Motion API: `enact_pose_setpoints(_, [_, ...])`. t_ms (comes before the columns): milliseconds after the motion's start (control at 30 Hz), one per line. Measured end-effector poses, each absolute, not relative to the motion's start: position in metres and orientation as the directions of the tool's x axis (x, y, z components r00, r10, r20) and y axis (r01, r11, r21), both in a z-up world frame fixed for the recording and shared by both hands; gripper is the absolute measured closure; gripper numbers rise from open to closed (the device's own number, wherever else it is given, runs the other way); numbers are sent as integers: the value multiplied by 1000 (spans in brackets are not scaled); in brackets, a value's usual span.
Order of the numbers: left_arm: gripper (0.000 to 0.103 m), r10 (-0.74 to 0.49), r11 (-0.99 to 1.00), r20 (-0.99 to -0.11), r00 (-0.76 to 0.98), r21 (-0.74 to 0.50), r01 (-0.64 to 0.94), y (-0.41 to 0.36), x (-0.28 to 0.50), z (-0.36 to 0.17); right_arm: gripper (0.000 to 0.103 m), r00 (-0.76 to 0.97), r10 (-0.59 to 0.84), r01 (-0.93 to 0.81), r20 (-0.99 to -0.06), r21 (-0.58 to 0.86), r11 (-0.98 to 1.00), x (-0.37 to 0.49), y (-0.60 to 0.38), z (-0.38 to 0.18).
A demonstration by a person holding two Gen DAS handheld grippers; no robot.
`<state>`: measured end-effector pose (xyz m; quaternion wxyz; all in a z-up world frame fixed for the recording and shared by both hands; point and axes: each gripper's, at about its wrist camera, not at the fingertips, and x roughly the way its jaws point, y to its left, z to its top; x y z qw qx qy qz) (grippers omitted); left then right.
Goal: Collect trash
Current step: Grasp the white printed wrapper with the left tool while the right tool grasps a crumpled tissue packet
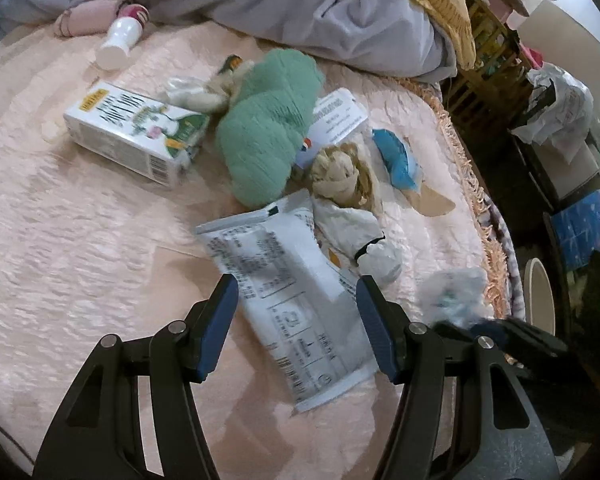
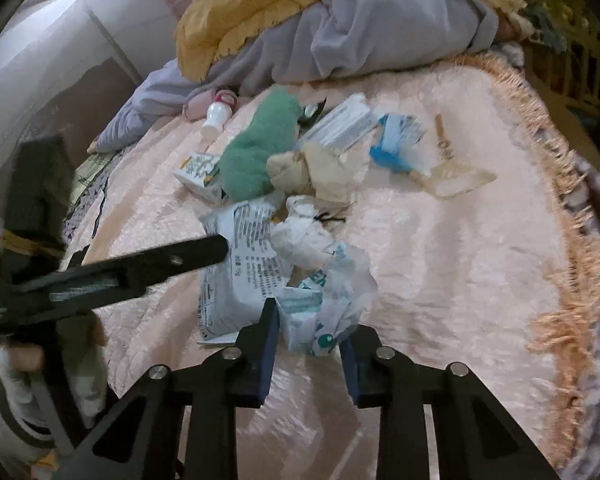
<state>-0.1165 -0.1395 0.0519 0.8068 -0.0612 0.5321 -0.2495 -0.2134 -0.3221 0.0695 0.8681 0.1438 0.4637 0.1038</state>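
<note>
Here the two grippers are working over a pile of trash on the pink bedspread (image 1: 80, 240). The right gripper (image 2: 309, 332) is clamping a crumpled white and teal wrapper (image 2: 324, 312), which is lying at the near edge of the pile; its pads are pressing on the paper from both sides, so I judge this piece as grasped. The left gripper (image 1: 298, 320) is hanging released, its jaws standing apart on either side of a flat white printed pouch (image 1: 288, 300), and the pads are not touching it. To do this step well, the left gripper is needing to come lower until the pads reach beside the pouch edges, then close gently, because a thin flat pouch is probably sliding or folding easily on soft cloth. The right one is better lifting straight up, so the loose wrapper is not dragging the crumpled white tissue (image 2: 300, 236) next to it. The green knitted cloth (image 1: 268, 128) and the milk carton (image 1: 136, 132) are lying farther back, apart from both grippers.
</note>
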Motion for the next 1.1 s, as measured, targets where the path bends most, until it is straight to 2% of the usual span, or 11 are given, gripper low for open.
enact_pose_setpoints(167, [45, -458, 868, -829, 321, -339, 363, -154, -120, 44, 76, 564, 296, -22, -771, 344, 939, -222, -339, 79])
enact_pose_setpoints(200, [58, -453, 869, -828, 330, -328, 371, -154, -122, 44, 76, 567, 299, -14, -767, 354, 935, -224, -343, 79])
enact_pose_setpoints(300, [75, -458, 861, -822, 340, -314, 400, -152, -125, 51, 76, 571, 300, 0, -764, 365, 931, -225, -349, 80])
enact_pose_setpoints(367, [85, -458, 858, -816, 352, -304, 414, -148, -127, 61, 76, 574, 299, 2, -762, 367, 930, -226, -350, 80])
enact_pose_setpoints(433, [91, -459, 855, -815, 353, -297, 426, -146, -130, 68, 76, 577, 300, -1, -759, 367, 930, -228, -350, 82])
enact_pose_setpoints(1100, [91, -463, 829, -778, 424, -212, 517, -151, -162, 114, 76, 624, 284, -13, -728, 353, 935, -245, -354, 109])
